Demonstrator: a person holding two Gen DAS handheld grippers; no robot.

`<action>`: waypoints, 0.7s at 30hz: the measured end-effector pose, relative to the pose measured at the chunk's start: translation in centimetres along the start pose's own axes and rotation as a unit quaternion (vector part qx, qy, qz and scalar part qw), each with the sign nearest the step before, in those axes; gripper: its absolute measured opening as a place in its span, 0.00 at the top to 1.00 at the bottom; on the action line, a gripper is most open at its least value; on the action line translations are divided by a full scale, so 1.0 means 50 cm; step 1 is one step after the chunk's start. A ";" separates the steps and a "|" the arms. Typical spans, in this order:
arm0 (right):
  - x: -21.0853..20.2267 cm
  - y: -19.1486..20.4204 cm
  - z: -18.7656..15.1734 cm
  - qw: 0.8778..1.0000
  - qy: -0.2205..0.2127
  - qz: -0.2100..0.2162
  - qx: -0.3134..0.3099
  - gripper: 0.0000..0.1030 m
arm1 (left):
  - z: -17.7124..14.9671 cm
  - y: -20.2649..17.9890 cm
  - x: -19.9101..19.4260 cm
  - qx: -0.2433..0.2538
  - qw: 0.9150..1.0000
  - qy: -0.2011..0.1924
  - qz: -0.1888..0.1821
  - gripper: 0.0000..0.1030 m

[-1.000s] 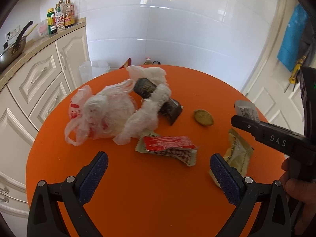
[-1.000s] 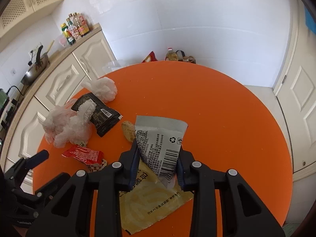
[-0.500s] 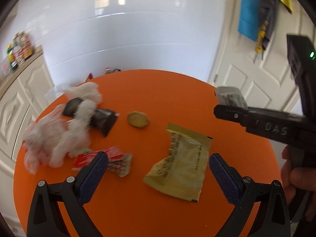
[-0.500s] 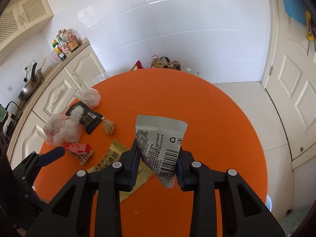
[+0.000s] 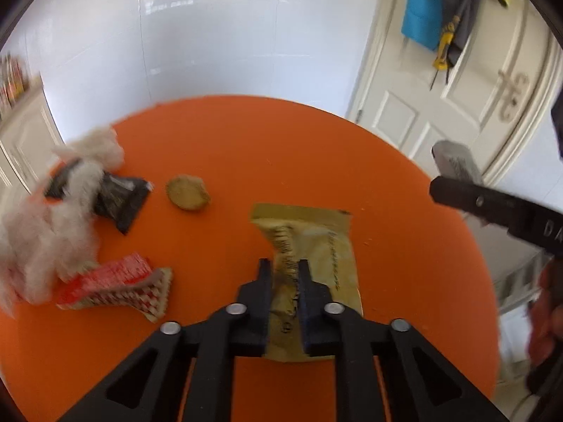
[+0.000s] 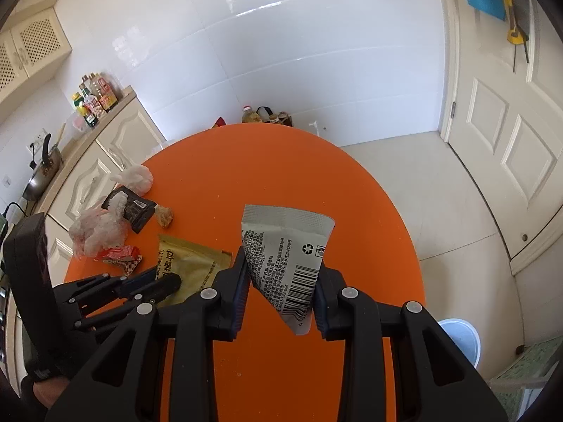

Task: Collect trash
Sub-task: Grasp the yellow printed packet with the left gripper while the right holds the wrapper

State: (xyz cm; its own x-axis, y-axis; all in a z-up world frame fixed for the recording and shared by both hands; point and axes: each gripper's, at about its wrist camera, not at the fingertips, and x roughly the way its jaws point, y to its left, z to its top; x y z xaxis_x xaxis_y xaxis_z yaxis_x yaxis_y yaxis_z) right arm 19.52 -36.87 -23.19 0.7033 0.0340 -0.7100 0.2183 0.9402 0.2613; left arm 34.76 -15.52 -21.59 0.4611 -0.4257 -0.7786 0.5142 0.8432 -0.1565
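On the orange desk (image 5: 404, 211) your left gripper (image 5: 284, 274) is pinching the yellow wrapper (image 5: 316, 239), its fingers having just been closing with that wrapper between them; your right gripper (image 6: 281, 281) is holding the silver packet (image 6: 285, 253) up off the desk, fingers narrow around it; the red wrapper (image 5: 105, 281), black wrapper (image 5: 123, 200) and crumpled plastic bags (image 5: 45, 232) are sitting off to the left.
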 end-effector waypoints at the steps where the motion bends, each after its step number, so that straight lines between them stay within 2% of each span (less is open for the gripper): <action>1: -0.002 0.000 -0.004 1.000 0.000 0.001 0.001 0.70 | -0.005 0.002 0.001 0.003 1.000 -0.004 0.005 0.94; 10: -0.039 -0.004 -0.024 1.000 -0.008 0.000 0.000 0.70 | -0.037 -0.018 -0.017 -0.002 1.000 -0.029 -0.004 0.96; 21: -0.115 -0.027 -0.038 0.999 -0.035 -0.007 0.005 0.70 | -0.059 -0.071 -0.125 0.016 0.998 -0.064 -0.016 0.96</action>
State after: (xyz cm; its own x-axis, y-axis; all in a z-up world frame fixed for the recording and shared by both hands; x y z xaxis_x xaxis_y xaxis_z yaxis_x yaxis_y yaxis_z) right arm 13.89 -37.67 -20.69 0.7461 -0.0035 -0.6658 0.2352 0.9369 0.2585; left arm 27.93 -14.87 -17.98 0.5327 -0.4918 -0.6887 0.5510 0.8193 -0.1589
